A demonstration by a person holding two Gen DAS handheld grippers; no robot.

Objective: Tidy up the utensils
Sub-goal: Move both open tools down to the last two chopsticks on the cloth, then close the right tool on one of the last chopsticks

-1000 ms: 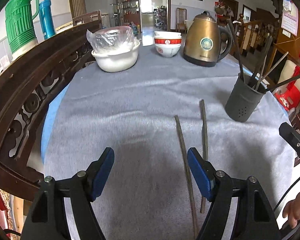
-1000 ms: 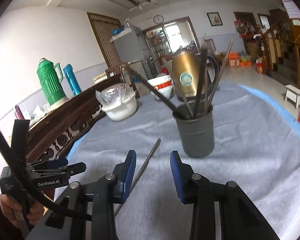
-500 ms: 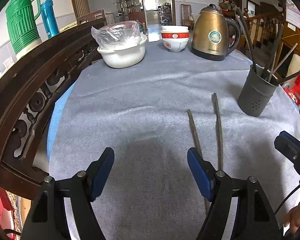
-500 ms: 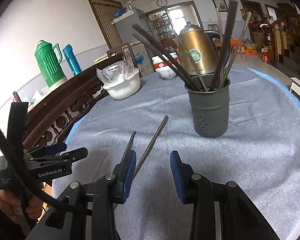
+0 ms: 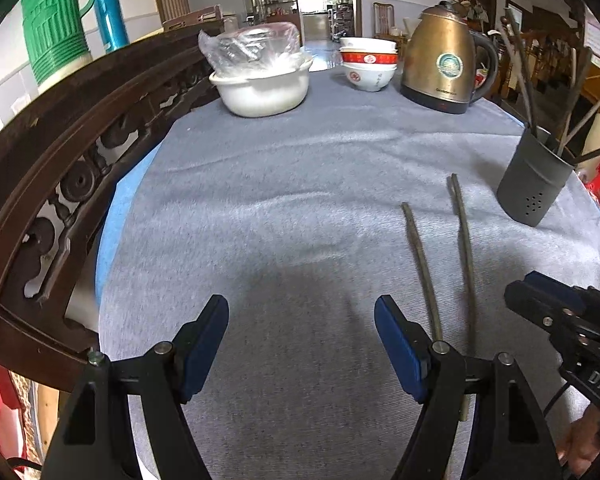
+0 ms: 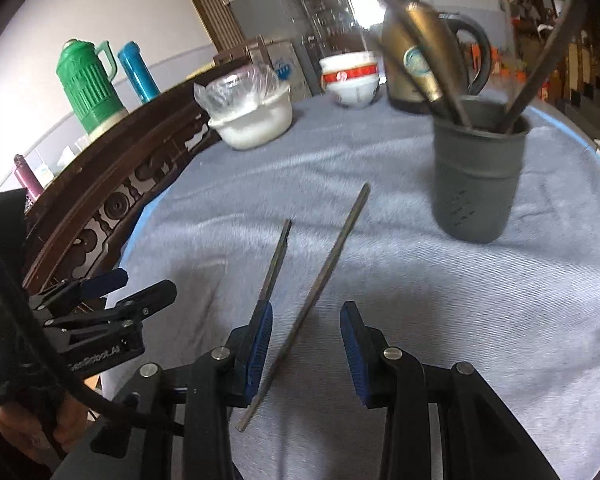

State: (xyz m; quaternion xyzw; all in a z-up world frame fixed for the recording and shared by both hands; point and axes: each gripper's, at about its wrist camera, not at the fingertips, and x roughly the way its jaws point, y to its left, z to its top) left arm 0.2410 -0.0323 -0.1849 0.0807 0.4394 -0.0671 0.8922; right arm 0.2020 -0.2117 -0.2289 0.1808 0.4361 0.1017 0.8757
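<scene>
Chopsticks, two long dark slender ones, are seen lying side by side but apart on the grey cloth-covered tabletop (image 5: 284, 184), their far tips pointing toward the dark grey perforated cylindrical utensil holder (image 6: 478, 178). The right-hand chopstick (image 6: 324, 276) is bracketed by the right claw (image 6: 306, 336), whose blue pads are set at a moderate gap with nothing pressed between them; the left-hand chopstick (image 6: 276, 260) runs just outside its left pad. The left claw (image 5: 302, 336) is held wide apart over bare cloth, to the left of both chopsticks, with nothing in it. The holder stands upright beyond the chopsticks and is already filled with several leaning dark sticks. Further back are a brass-coloured electric kettle (image 5: 440, 64), stacked red-and-white bowls (image 5: 368, 64) and a white basin covered in clear plastic (image 5: 260, 84).

The step in hand is judged to be the pick-up of the right-hand chopstick. A thin rod flat on soft cloth is easily missed: the pads may close above it, or the cloth may be pinched with it. The neighbouring chopstick could be knocked or dragged by the left pad. Later, the crowded holder could be tipped.
</scene>
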